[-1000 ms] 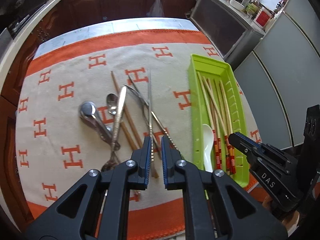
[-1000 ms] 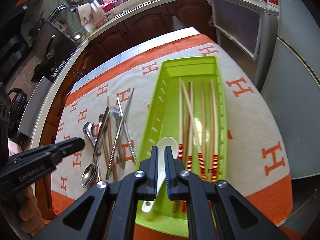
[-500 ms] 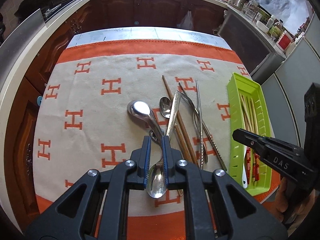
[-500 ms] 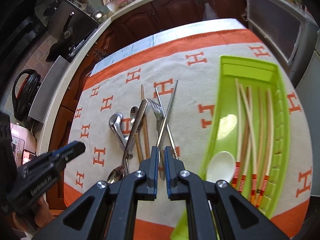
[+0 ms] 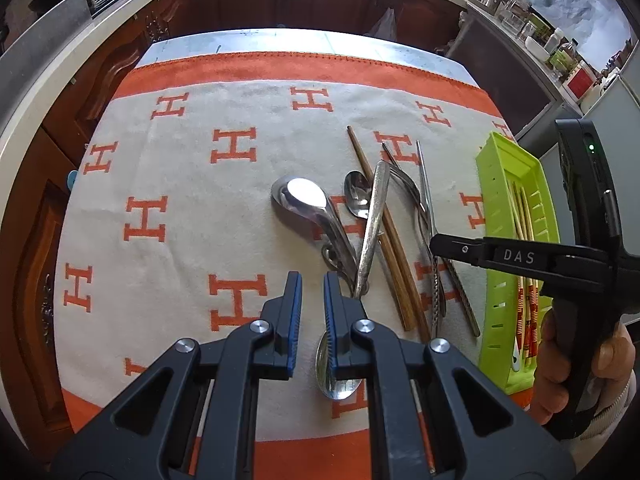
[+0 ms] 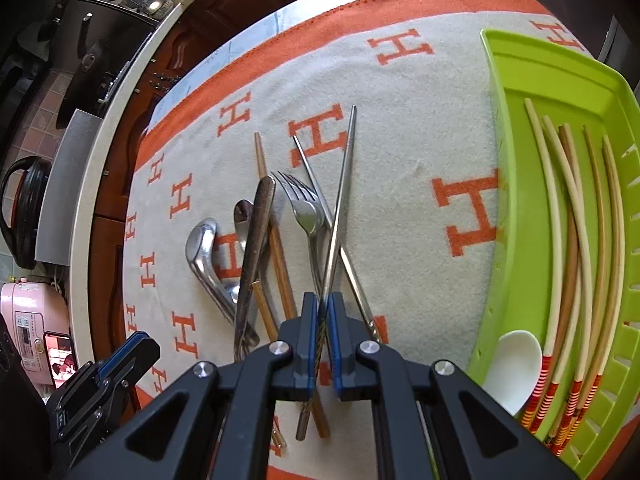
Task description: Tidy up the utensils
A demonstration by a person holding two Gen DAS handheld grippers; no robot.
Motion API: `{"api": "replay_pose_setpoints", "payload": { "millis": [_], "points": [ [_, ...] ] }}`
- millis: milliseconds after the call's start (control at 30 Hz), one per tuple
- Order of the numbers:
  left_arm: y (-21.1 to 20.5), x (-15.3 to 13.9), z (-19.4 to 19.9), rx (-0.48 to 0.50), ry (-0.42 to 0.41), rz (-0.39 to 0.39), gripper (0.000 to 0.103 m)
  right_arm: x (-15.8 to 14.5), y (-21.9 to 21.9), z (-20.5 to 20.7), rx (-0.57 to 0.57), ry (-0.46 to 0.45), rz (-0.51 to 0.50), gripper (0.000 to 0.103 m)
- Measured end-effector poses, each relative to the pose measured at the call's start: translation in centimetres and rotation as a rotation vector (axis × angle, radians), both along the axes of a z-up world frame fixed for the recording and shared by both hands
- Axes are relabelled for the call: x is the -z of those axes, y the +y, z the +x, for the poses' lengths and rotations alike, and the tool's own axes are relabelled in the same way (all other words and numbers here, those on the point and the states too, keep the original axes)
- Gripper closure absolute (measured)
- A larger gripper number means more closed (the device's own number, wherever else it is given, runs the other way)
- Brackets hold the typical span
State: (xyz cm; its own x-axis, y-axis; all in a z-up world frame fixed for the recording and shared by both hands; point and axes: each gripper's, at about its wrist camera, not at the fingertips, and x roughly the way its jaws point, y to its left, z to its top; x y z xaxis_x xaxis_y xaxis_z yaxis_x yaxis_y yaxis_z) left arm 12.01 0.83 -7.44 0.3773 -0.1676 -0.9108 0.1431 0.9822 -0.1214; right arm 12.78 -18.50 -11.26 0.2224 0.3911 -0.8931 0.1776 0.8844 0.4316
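Green tray [image 6: 516, 92]: at the cloth's right edge; holds one white spoon [image 6: 514, 364] and about six chopsticks [image 6: 556, 216] with red-banded ends.
Cloth [image 5: 192, 184]: cream, orange border and H marks; carries the loose utensil pile.
Pile count: three metal spoons [image 5: 304, 196], one fork [image 6: 304, 208], two metal chopsticks [image 6: 344, 184], two brown wooden chopsticks [image 5: 384, 232].
Left gripper [image 5: 312, 284]: nearly closed, nothing between its pads, above a spoon's handle.
Right gripper [image 6: 324, 304]: nearly closed around a metal chopstick's twisted end.

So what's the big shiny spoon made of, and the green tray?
The big shiny ladle-shaped spoon looks like polished metal, probably steel: it mirrors the light. The lime-green slotted tray looks like moulded plastic, with a smooth, even colour.
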Motion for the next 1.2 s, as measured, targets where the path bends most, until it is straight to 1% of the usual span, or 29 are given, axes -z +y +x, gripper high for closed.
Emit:
{"api": "replay_pose_setpoints", "payload": {
  "millis": [267, 367, 467, 633, 1000, 1067, 1100, 1200],
  "points": [
    [0.1, 1.1, 0.4, 0.008, 0.023, -0.01, 0.094, 0.3, 0.3, 0.6, -0.001, 0.001, 0.009, 0.096],
    [0.1, 1.2, 0.4, 0.012, 0.027, -0.011, 0.095, 0.5, 0.4, 0.7, -0.004, 0.002, 0.018, 0.097],
    [0.1, 1.3, 0.4, 0.012, 0.03, -0.012, 0.094, 0.5, 0.6, 0.5, 0.009, -0.015, -0.01, 0.098],
    [0.2, 1.5, 0.3, 0.008, 0.032, -0.012, 0.094, 0.4, 0.3, 0.1, 0.019, -0.025, -0.014, 0.098],
    [-0.3, 1.4, -0.2, 0.017, 0.03, -0.007, 0.094, -1.7, -1.0, -1.8, 0.022, -0.085, 0.039, 0.099],
    [-0.5, 1.3, -0.3, 0.02, 0.029, -0.005, 0.094, -2.1, -1.1, -2.1, 0.018, -0.094, 0.047, 0.103],
    [-0.6, 1.3, -0.3, 0.022, 0.028, -0.003, 0.094, -2.2, -1.1, -2.2, 0.014, -0.097, 0.046, 0.103],
    [-0.9, 1.2, -0.5, 0.027, 0.029, -0.001, 0.094, -1.8, -0.8, -2.2, -0.011, -0.076, 0.023, 0.103]
  ]
}}
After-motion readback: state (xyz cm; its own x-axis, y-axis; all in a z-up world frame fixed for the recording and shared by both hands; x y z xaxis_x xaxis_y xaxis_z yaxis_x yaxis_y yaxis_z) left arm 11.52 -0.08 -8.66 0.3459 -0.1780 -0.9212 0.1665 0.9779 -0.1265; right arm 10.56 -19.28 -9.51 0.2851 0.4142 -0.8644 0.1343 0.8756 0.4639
